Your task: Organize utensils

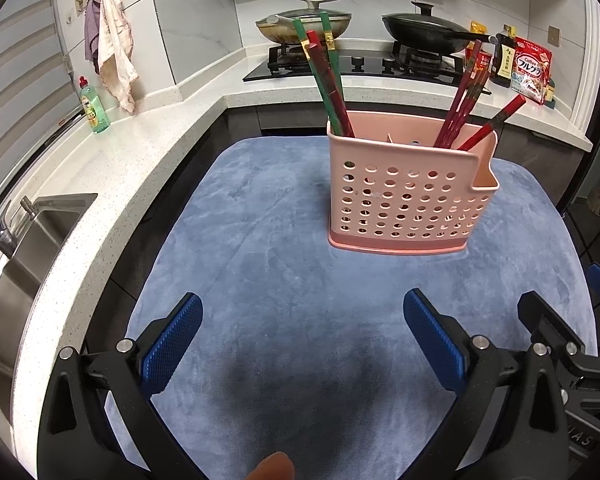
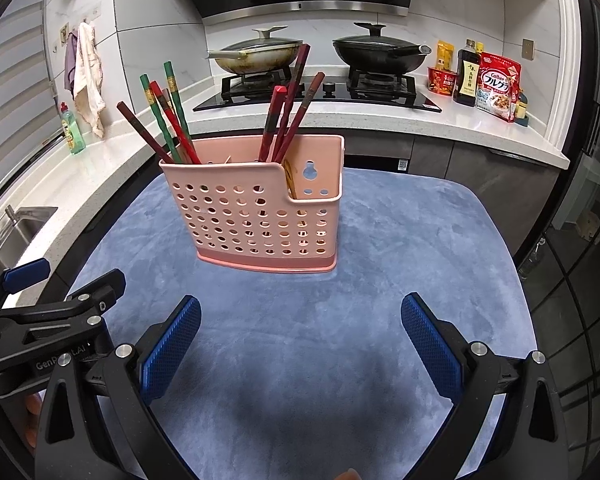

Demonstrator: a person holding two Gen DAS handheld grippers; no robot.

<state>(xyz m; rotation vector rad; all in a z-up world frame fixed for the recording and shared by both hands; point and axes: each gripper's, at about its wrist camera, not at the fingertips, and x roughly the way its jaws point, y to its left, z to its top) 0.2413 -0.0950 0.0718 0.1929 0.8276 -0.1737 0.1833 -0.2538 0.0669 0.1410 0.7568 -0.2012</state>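
A pink perforated utensil holder stands upright on a blue cloth mat; it also shows in the right wrist view. Red and green chopsticks lean out of its left end, and red chopsticks out of its right. In the right wrist view the green and red chopsticks are at the left and the red chopsticks in the middle. My left gripper is open and empty above the mat, short of the holder. My right gripper is open and empty, also short of the holder.
A white counter with a steel sink runs along the left. A stove with two lidded pans sits behind. A green soap bottle, hanging cloths, a sauce bottle and food packets stand on the counter. The mat's edges drop off left and right.
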